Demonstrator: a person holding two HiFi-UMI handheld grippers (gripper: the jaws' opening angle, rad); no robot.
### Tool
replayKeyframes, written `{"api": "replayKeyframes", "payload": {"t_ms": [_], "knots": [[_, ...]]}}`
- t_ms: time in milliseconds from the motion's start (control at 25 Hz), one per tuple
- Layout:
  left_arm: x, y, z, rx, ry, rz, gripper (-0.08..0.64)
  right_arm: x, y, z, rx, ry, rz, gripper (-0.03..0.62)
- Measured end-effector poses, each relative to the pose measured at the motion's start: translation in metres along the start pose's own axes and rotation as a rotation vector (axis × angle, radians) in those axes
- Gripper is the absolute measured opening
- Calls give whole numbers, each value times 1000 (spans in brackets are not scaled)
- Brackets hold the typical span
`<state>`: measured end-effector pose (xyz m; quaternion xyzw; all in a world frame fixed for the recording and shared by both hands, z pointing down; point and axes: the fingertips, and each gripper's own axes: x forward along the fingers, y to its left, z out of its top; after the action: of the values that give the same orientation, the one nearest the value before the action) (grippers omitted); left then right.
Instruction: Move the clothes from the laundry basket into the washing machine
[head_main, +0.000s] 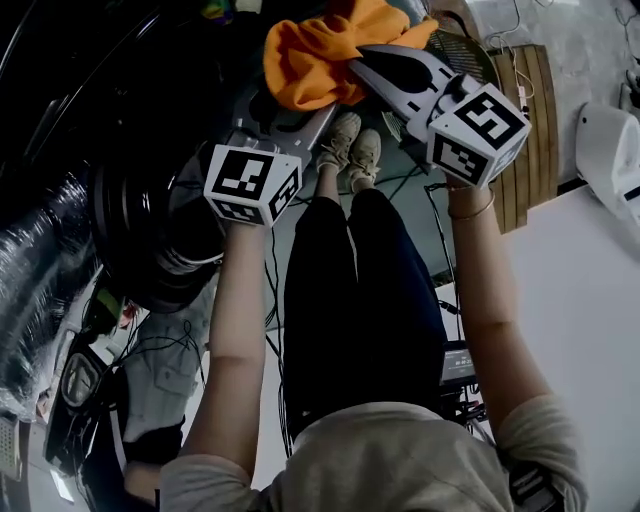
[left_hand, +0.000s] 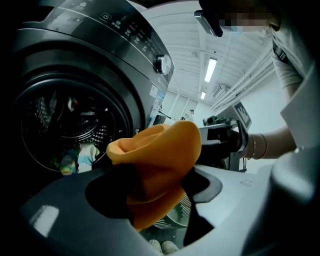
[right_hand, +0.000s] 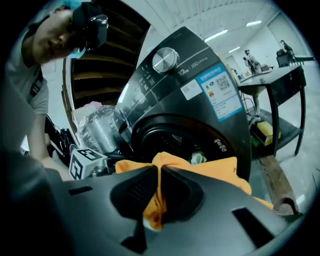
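Observation:
An orange garment (head_main: 325, 50) hangs in front of the dark front-loading washing machine (left_hand: 100, 55). My right gripper (right_hand: 159, 171) is shut on a fold of it, and the cloth spills out on both sides of the pinched jaws. My left gripper (left_hand: 155, 187) is open, its jaws standing wide with a lobe of the orange garment (left_hand: 160, 155) bulging loosely between them. In the head view the left gripper (head_main: 298, 118) sits just below and left of the right gripper (head_main: 357, 68). Several pale clothes (left_hand: 79, 156) lie inside the drum. A slatted basket (left_hand: 176, 216) shows below the cloth.
The person's legs and shoes (head_main: 350, 145) are directly beneath the grippers. A wooden pallet (head_main: 530, 130) and a white surface (head_main: 590, 330) lie to the right, plastic-wrapped bundles (head_main: 40, 270) to the left. Cables trail on the floor. A black table (right_hand: 275, 85) stands beyond the machine.

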<state>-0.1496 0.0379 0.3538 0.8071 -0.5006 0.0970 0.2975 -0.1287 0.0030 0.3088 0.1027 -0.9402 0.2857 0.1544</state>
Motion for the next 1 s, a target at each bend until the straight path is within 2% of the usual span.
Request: {"api": "replayKeyframes", "payload": {"t_ms": [120, 240, 400, 480, 520, 560, 600, 800, 840, 920, 1000], "knots": [[13, 5, -6, 33, 19, -19, 316, 13, 10, 3, 25, 2, 56, 23], [34, -6, -15, 123, 65, -39, 316, 15, 16, -1, 31, 23, 120, 23], [56, -8, -20, 204, 57, -14, 316, 20, 15, -17, 3, 76, 139, 23], [63, -5, -25, 220, 55, -10, 276, 21, 12, -25, 30, 74, 143, 23], [66, -3, -29, 222, 57, -4, 210, 21, 10, -28, 50, 68, 145, 23], [69, -1, -32, 218, 55, 7, 152, 21, 7, -31, 69, 59, 144, 23], [70, 2, -35, 201, 47, 20, 127, 21, 3, -34, 83, 47, 140, 23], [75, 24, -40, 31, -32, 121, 81, 22, -15, -39, 98, -15, 79, 23], [76, 31, -40, 6, -43, 139, 78, 23, -18, -40, 101, -24, 68, 42], [76, 45, -41, -32, -61, 170, 77, 27, -25, -44, 113, -36, 40, 157], [75, 60, -42, -49, -64, 195, 75, 34, -34, -51, 123, -36, 17, 195]]}}
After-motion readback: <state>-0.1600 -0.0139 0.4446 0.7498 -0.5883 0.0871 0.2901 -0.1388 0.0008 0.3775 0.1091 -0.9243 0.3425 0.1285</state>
